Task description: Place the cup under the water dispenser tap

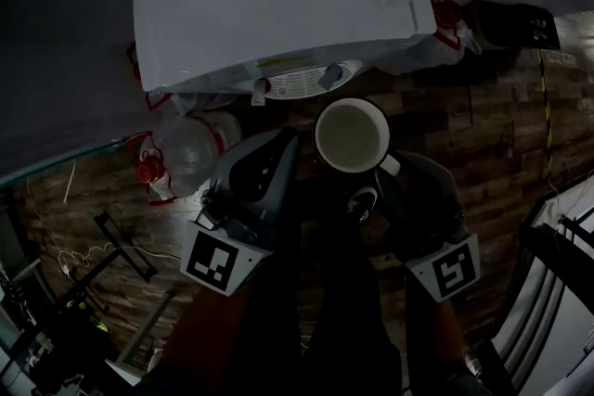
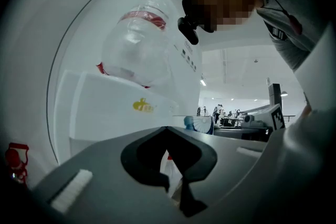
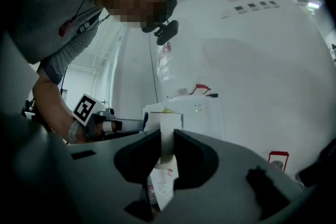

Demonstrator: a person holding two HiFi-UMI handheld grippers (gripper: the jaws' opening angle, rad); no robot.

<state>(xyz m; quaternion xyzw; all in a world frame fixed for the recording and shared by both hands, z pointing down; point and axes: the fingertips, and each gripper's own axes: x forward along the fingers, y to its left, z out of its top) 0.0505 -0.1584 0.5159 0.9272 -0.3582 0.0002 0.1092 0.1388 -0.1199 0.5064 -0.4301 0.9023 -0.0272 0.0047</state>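
Fingers (image 3: pixel 137 157) of right gripper (image 3: pixel 167 140) clamped on white mug (image 1: pixel 352 134) by its handle | left gripper (image 2: pixel 168 131) closed, empty | mug just before water dispenser (image 1: pixel 278 23), near its taps (image 1: pixel 329 75) | we judge it rigid, breakable, glazed-slick; the handle is the sound hold

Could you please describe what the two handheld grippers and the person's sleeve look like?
The left gripper and right gripper have rounded grey shells and black-lined jaws, and bear white marker cubes printed with black squares. The person's sleeve is grey.

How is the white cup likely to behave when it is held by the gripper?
The cup looks like rigid glazed ceramic, so it is probably stiff, slippery and breakable. The right gripper seems to pinch only one side, so the cup may tilt.
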